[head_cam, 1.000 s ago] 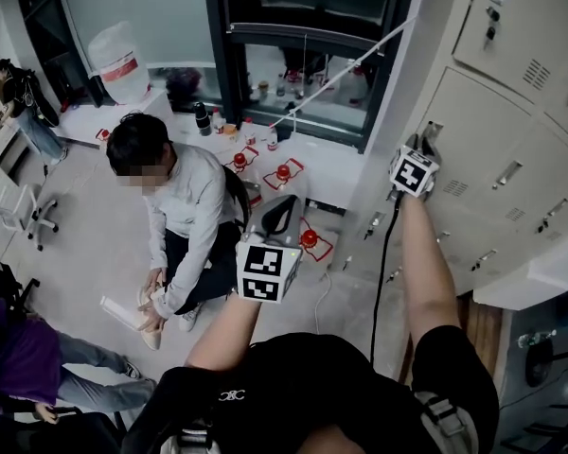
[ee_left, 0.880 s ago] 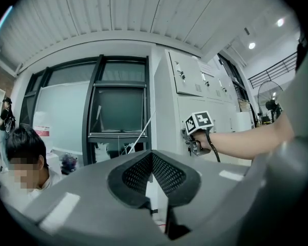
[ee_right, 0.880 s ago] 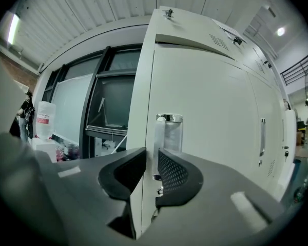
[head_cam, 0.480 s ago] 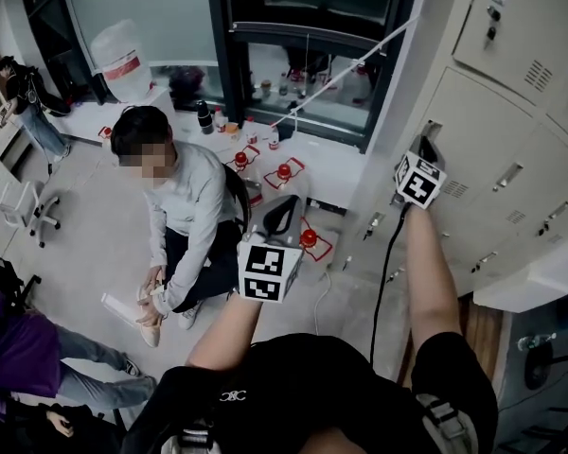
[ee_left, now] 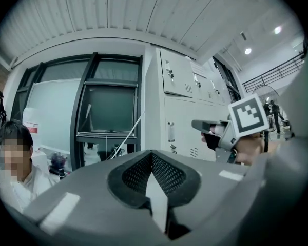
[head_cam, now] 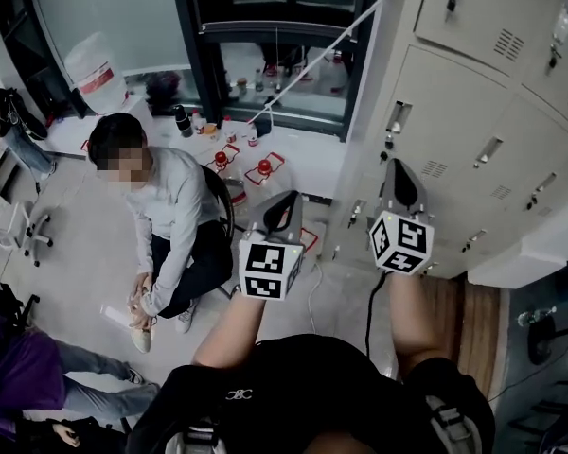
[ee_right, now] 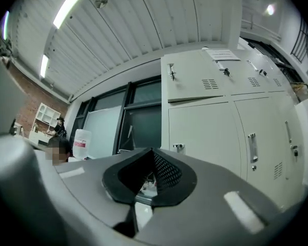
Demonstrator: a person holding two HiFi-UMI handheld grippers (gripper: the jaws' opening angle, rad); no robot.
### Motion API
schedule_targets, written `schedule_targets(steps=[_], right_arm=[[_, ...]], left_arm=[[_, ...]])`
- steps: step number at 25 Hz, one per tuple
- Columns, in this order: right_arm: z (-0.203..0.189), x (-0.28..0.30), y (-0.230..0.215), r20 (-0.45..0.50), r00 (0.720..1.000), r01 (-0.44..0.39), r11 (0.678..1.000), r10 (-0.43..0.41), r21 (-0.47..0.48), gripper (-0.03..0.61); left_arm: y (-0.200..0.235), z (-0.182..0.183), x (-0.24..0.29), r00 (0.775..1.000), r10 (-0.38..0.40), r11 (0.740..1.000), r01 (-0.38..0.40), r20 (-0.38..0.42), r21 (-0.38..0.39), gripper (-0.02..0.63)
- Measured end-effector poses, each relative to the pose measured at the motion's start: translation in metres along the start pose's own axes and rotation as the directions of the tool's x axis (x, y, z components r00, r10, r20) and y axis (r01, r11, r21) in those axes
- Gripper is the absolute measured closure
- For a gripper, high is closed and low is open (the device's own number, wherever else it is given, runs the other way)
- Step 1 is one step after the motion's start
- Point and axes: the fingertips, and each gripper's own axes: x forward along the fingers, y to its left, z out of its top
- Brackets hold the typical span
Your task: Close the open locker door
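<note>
The grey lockers (head_cam: pixel 473 102) fill the right of the head view. Their leftmost middle door (head_cam: pixel 426 149), with its handle (head_cam: pixel 398 116), looks flush with its neighbours. My right gripper (head_cam: pixel 402 180) hovers a short way in front of that door, apart from it. Its jaws have just been closing and are now shut on nothing. In the right gripper view the gripper (ee_right: pixel 153 152) points at the door (ee_right: pixel 205 132) and its latch (ee_right: pixel 178 147). My left gripper (head_cam: pixel 282 212) is held out left of the lockers, shut and empty. From it (ee_left: pixel 153 155) I see the right gripper (ee_left: pixel 197 125) beside the lockers (ee_left: pixel 182 111).
A person (head_cam: pixel 161 206) sits on the floor at the left, close to my left arm. Red items (head_cam: pixel 262 168) and bottles lie below a dark window frame (head_cam: pixel 275 36). A white cord (head_cam: pixel 312 55) slants across the window. A large water jug (head_cam: pixel 90 69) stands at the back left.
My right gripper has pulled back from the locker door's edge toward me and now sits lower in the picture. The left gripper has barely shifted. The head view has swung slightly right.
</note>
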Motion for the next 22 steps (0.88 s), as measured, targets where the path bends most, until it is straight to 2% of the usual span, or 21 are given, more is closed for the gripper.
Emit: schedule_targets(steps=[6,10,16,22], right_arm=[[-0.025,-0.038,0.007,-0.048,0.998,-0.039,0.999,0.039,0.007,0.569],[-0.025,-0.044,0.003,-0.038,0.998,-0.047,0.999,0.048,0.027,0.569],[-0.023,-0.040,0.006,-0.030,0.997,-0.064,0.996,0.065,0.057,0.569],[-0.027,-0.034,0.036,-0.031,0.995,-0.096,0.994,0.098,0.057,0.569]], left_arm=[[-0.029,-0.006,0.005,1.000,-0.023,1.000,0.023,-0.009,0.001,0.614],[-0.035,-0.008,0.003,1.000,-0.017,1.000,0.017,-0.015,0.014,0.614],[-0.030,-0.006,0.001,1.000,-0.002,1.000,0.002,-0.016,0.026,0.614],[-0.009,-0.006,-0.008,1.000,0.014,0.999,-0.014,-0.010,0.031,0.614]])
